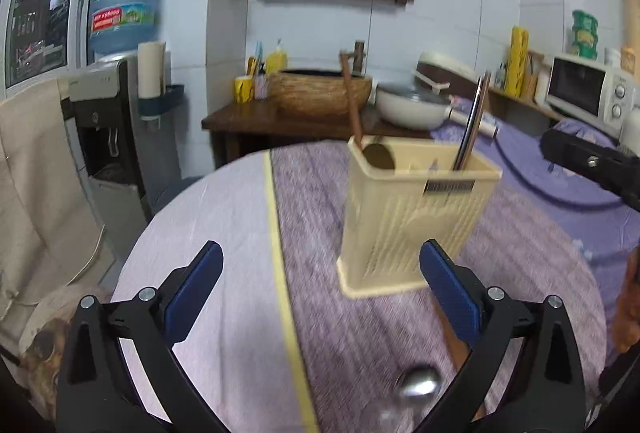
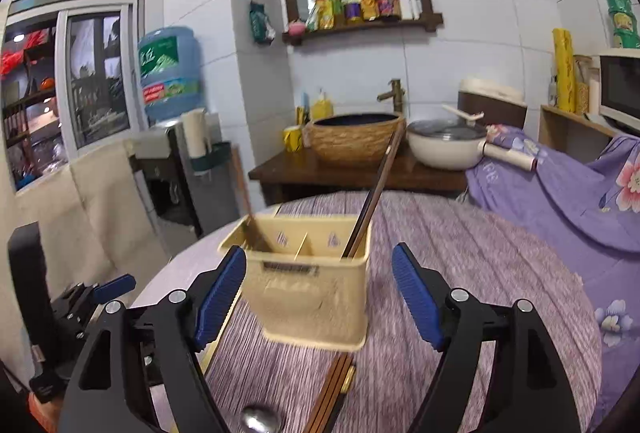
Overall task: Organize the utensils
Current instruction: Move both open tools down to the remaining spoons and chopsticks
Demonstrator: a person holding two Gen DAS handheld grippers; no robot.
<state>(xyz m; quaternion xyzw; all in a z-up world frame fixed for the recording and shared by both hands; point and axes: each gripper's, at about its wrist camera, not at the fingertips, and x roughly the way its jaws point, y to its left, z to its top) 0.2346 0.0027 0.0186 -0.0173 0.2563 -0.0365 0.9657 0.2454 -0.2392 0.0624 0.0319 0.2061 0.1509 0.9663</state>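
A cream utensil holder stands on the round table's purple wood-grain cloth. A wooden spoon leans in its left compartment and dark chopsticks in its right one. My left gripper is open and holds nothing; the holder is ahead, to its right. A metal spoon lies on the cloth close below. In the right wrist view my right gripper is open, with the holder just ahead between its fingers and no pad pressing it. Loose chopsticks and the metal spoon lie under it.
Behind the table a wooden counter carries a woven basin and a white lidded pan. A water dispenser stands at left. A purple flowered cloth covers the right side, near a microwave.
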